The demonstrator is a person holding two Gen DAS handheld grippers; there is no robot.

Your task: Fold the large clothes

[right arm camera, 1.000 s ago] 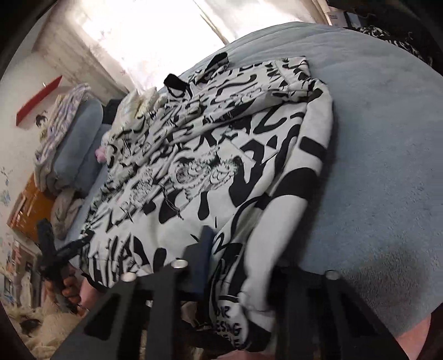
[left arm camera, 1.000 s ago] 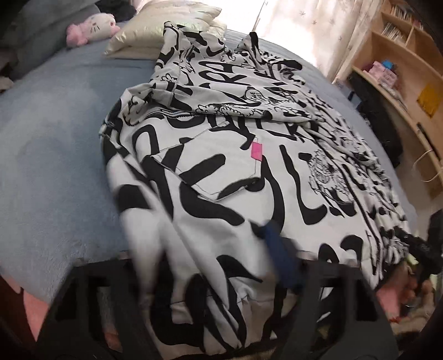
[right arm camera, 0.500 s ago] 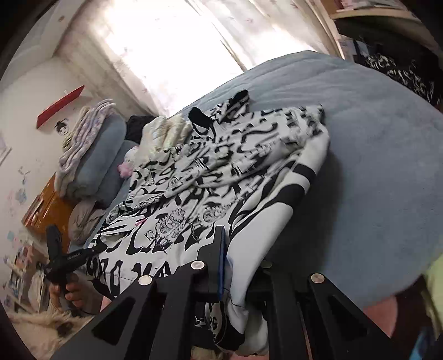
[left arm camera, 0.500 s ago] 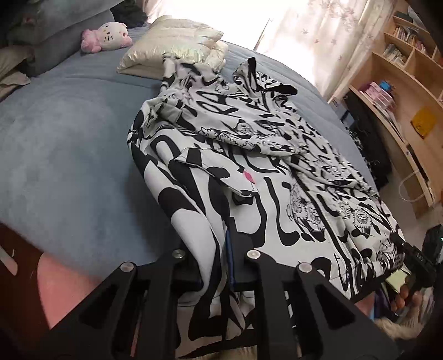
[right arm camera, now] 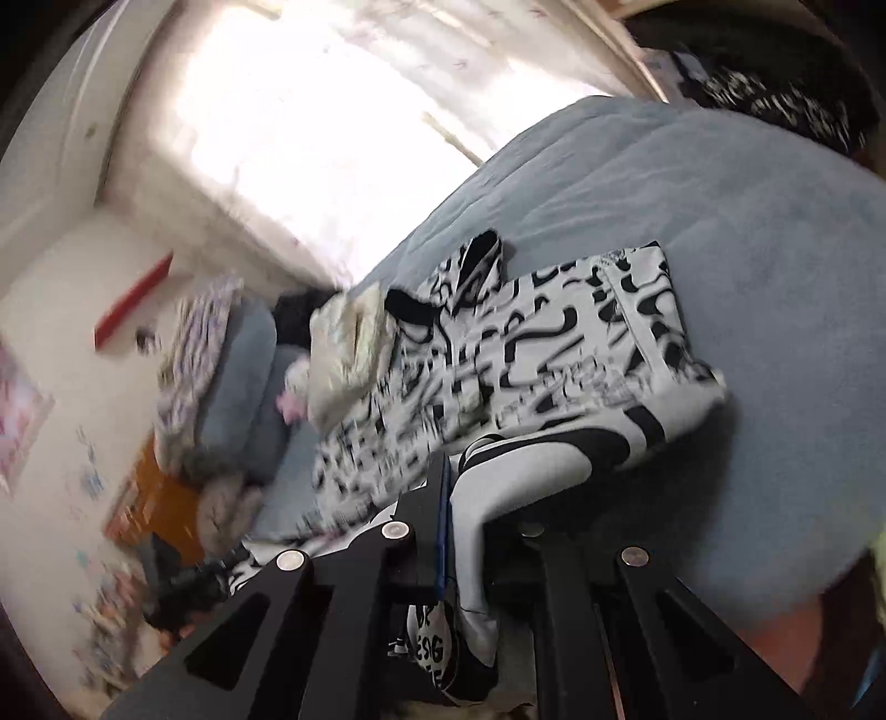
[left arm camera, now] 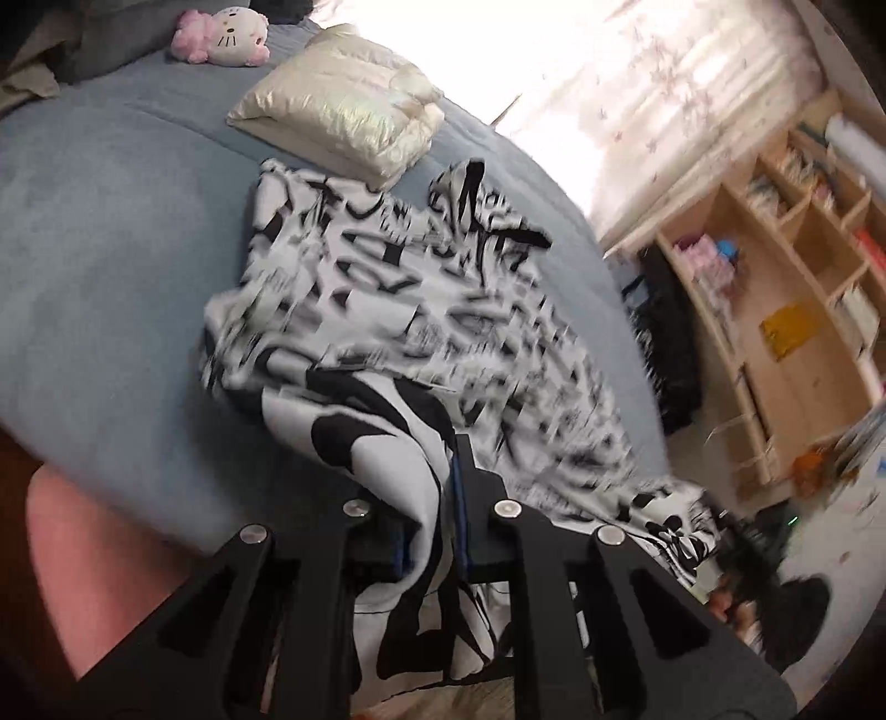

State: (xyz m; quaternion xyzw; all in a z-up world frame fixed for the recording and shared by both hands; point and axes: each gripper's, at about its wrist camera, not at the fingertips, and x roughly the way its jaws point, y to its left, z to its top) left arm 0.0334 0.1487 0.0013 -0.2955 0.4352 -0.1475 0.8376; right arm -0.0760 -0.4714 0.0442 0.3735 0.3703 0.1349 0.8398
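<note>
Left hand-held gripper point(left arm camera: 429, 531) clamped on hem of black-and-white graffiti-print hoodie point(left arm camera: 398, 310); right hand-held gripper point(right arm camera: 476, 531) clamped likewise. Hoodie lies on blue bed point(left arm camera: 99, 232). Hem lettering partly readable: "ESIG".

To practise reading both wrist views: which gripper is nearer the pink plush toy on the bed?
Left. The left gripper grips the garment on the plush toy's side; the right gripper holds the opposite corner.

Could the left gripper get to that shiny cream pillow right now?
Probably not as things stand. The left gripper is shut on the near edge of the black-and-white garment, and the rest of that garment lies spread between it and the pillow at the far end of the bed.
</note>
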